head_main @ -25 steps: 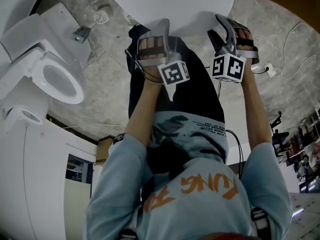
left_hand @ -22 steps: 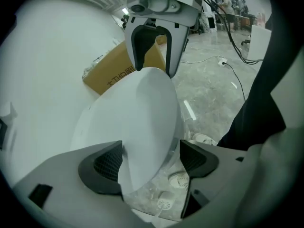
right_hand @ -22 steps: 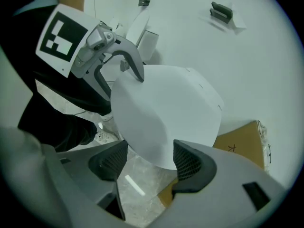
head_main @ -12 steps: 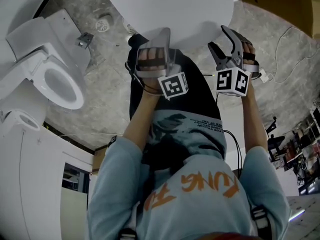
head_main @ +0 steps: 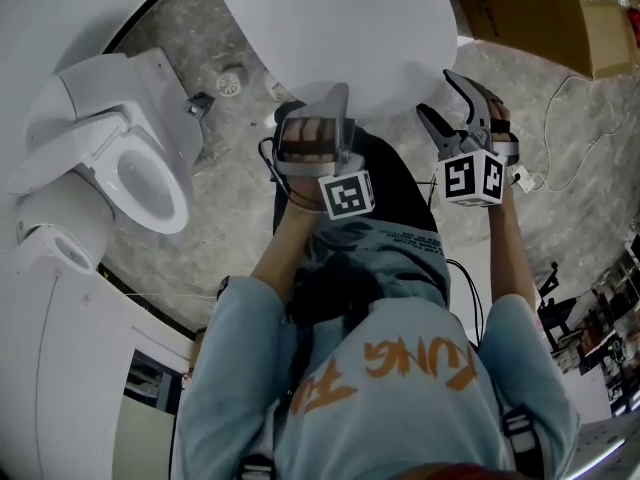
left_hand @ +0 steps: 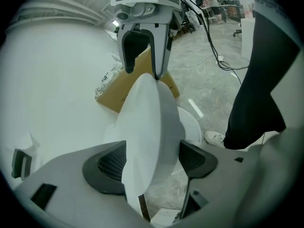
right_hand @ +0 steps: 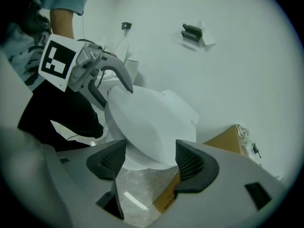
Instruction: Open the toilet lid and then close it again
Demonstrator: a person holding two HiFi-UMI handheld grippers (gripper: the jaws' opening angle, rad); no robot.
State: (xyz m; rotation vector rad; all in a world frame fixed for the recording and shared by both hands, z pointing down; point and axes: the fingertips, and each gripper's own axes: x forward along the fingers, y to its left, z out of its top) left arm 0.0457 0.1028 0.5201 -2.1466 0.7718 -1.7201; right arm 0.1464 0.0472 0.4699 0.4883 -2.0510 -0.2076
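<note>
My left gripper [left_hand: 152, 158] is clamped on the lid [head_main: 340, 18]. The lid's edge fills the gap between the jaws, with one pad against each face. My right gripper [right_hand: 151, 158] sits further along the same edge. Its jaws are wide apart and have just been opening. The edge lies between them, but neither pad presses on it, and the floor [right_hand: 130, 189] shows through the gap beneath. The lid is raised and tilted up in front of me, with both grippers at its free edge. Left of the lid stands another toilet [head_main: 140, 173], open. Right of the lid a box [head_main: 530, 13] lies on the floor.
</note>
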